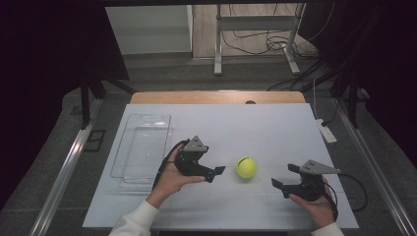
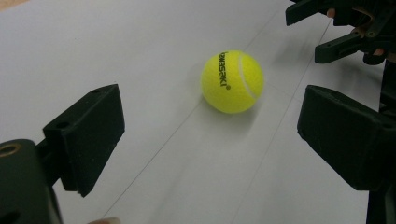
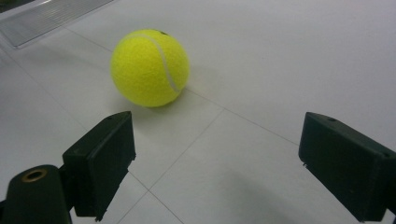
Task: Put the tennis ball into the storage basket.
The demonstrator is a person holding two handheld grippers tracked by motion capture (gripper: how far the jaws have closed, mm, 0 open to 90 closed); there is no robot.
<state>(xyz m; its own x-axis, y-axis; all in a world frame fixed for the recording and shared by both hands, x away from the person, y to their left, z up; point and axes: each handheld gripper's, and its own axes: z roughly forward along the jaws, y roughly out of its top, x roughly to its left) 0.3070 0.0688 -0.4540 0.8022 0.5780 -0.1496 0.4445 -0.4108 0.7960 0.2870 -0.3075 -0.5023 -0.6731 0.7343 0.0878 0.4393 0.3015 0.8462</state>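
Jaws on both black hand-held tools stand wide apart with nothing between them. A fuzzy yellow-green tennis ball [image 1: 246, 167] with a white seam rests on the white table top [image 1: 255, 128], out ahead of the left gripper [image 1: 215, 172] and ahead of the right gripper [image 1: 282, 179], so it sits between the two sets of tips without touching either. The left gripper's tips are nearer to it than the right gripper's.

Seen along the left gripper [image 2: 210, 135], the ball [image 2: 232, 82] lies beyond the open jaws, roughly on the line that runs out through the gap and a little toward the right-hand jaw; black lettering and a white seam face this camera. Farther off past the ball, at the upper right corner, the right gripper [image 2: 322, 35] points back toward it with its jaws parted.

Seen along the right gripper [image 3: 215, 158], the ball [image 3: 150, 67] sits beyond the tips and off toward the left-hand jaw, not centred in the gap. Behind it, at the upper left corner, lies an edge of a clear rectangular plastic tray [image 3: 51, 16].

From the high view that tray [image 1: 142, 145] lies flat on the table on the far side of the left gripper from the ball, just beside the left hand [image 1: 172, 179]. The right hand [image 1: 314, 204] holds its gripper from below, near the table's front edge.
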